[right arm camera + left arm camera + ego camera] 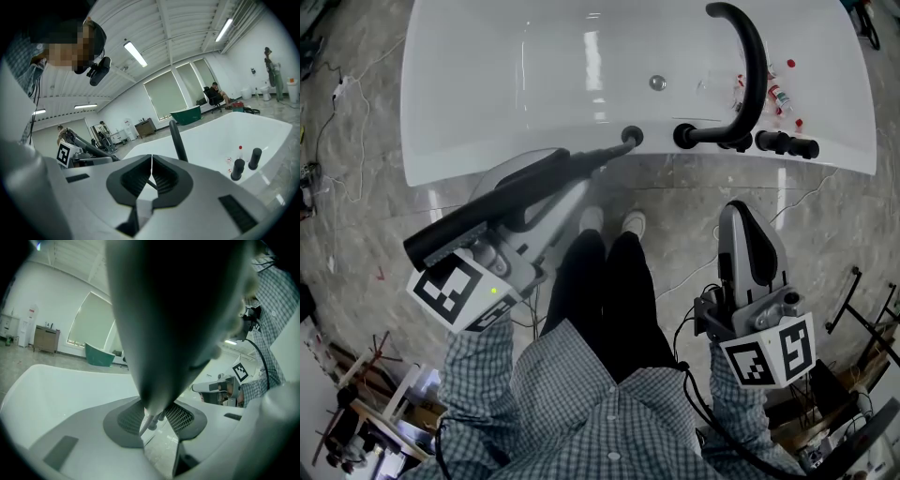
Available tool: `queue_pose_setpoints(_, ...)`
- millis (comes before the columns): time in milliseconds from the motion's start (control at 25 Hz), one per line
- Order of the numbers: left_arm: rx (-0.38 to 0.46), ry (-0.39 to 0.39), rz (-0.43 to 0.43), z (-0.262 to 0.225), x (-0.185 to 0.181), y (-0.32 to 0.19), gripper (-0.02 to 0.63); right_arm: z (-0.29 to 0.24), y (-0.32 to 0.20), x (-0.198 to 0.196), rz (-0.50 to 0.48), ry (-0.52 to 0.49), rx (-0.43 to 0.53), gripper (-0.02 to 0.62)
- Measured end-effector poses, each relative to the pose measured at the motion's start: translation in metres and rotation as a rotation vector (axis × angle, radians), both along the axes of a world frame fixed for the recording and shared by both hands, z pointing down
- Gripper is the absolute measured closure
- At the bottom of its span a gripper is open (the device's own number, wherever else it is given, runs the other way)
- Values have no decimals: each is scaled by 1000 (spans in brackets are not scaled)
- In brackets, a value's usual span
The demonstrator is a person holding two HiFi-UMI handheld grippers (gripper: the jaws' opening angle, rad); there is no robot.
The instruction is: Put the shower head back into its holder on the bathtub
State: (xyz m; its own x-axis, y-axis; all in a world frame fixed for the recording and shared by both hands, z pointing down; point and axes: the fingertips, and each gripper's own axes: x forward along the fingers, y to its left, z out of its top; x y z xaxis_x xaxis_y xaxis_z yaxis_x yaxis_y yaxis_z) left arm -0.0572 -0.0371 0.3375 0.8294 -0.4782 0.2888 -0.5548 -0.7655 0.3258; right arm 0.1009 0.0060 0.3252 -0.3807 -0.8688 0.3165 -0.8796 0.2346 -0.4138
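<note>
Black shower head (511, 194) slants toward bathtub (487, 155) | left gripper (157, 416) jaws grasping it | right gripper (151, 171) jaws together

The bathtub rim (459, 167) to the left of the holder (631, 137) is left bare, and the basin beyond it is open. The near approach to the holder is taken up by the shower head (487, 211), which is clamped in the left gripper (567, 183). To the holder's right, the rim is crowded by the arched black faucet (757, 66) and black knobs (787, 143). Small bottles (780, 94) are scattered in the basin just behind them. The floor (694, 192) below the faucet is clear up to the person's shoes (614, 221).
</note>
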Motion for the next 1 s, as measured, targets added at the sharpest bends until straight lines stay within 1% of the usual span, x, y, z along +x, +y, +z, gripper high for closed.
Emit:
queue_pose_setpoints(120, -6, -12, 3, 12, 7, 1, 466, 10, -1, 6, 1, -5, -3, 577)
queue_pose_setpoints(320, -20, -15, -2, 48, 23, -8, 466, 45, -8, 22, 4, -19, -13, 577)
queue_pose_setpoints(440, -24, -14, -3, 49, 23, -8, 466, 45, -7, 21, 6, -22, -19, 577)
queue_pose_setpoints(640, -23, -28, -9, 66, 29, -19, 466, 60, -15, 25, 5, -41, -20, 577)
queue_pose_setpoints(880, -38, -23, -41, 65, 27, -22, 466, 53, -11, 24, 11, -49, -36, 577)
queue_pose_setpoints(1000, -42, -41, -42, 69, 25, -21, 466, 52, -11, 22, 12, -52, -39, 577)
